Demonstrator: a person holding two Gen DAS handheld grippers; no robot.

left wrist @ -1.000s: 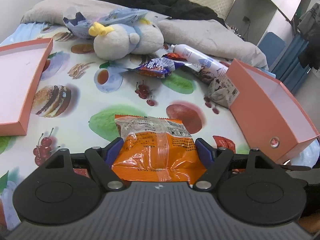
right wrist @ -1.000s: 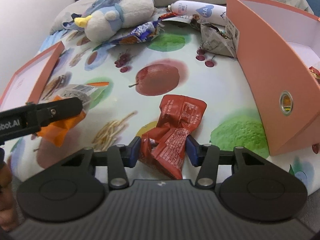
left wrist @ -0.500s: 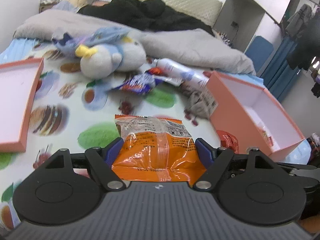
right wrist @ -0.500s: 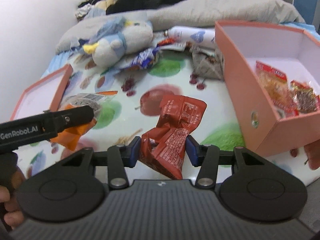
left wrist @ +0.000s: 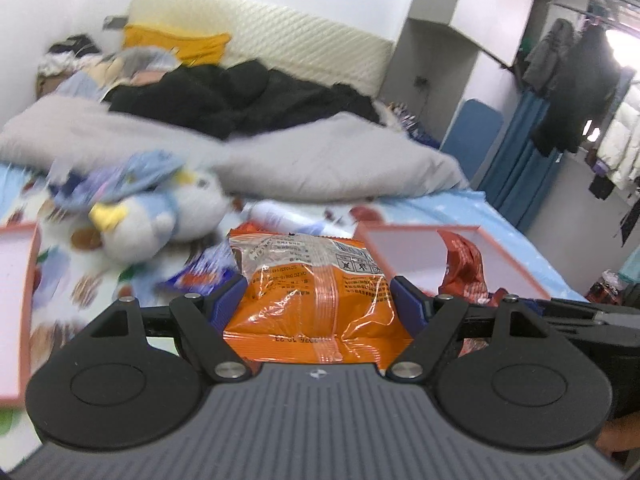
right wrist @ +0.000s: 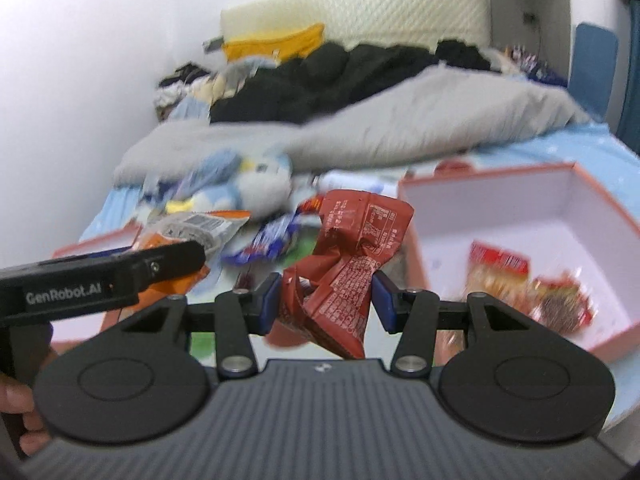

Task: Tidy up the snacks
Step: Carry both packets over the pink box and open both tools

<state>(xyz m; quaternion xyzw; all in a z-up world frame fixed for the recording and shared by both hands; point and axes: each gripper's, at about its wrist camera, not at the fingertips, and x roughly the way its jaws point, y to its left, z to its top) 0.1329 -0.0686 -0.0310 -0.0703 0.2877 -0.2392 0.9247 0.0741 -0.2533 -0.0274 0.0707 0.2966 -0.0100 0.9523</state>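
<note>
Right gripper (right wrist: 325,300): clenched on red packet (right wrist: 352,256), raised; box (right wrist: 520,200) lies just right and beyond, open, two snacks inside. Left gripper (left wrist: 316,300): clenched on orange packet (left wrist: 316,292); the box is farther right. Right hand nearer.

Black tool (left wrist: 316,304) with blue pads (left wrist: 228,300), silver screws.

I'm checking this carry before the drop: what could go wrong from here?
The red packet is crumpled and held low by the right gripper; it might slip. The orange packet fills the left gripper and could snag the pink box wall. Both grippers are close and could collide.
</note>
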